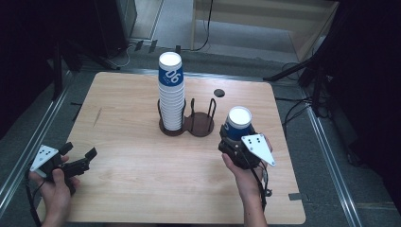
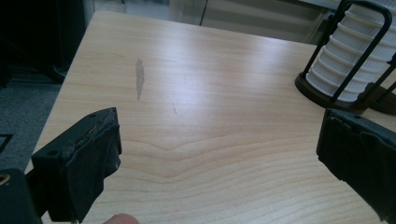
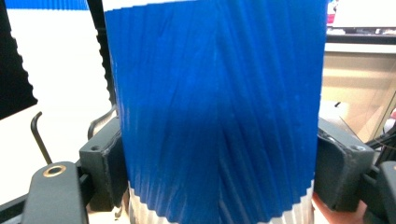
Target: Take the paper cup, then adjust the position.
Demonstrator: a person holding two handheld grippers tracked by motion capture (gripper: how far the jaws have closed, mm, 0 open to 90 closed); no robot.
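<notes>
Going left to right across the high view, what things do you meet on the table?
Left claw → cup stack in the rack → small black disc → blue cup held in the right claw.

Blue cup (image 3: 215, 116) cut off top and bottom; cup stack (image 2: 355, 56) cropped at the edge.

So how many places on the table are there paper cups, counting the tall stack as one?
2. A tall stack of paper cups stands in the left ring of the cup holder; a blue paper cup, maybe several nested, is in the right claw.
</notes>
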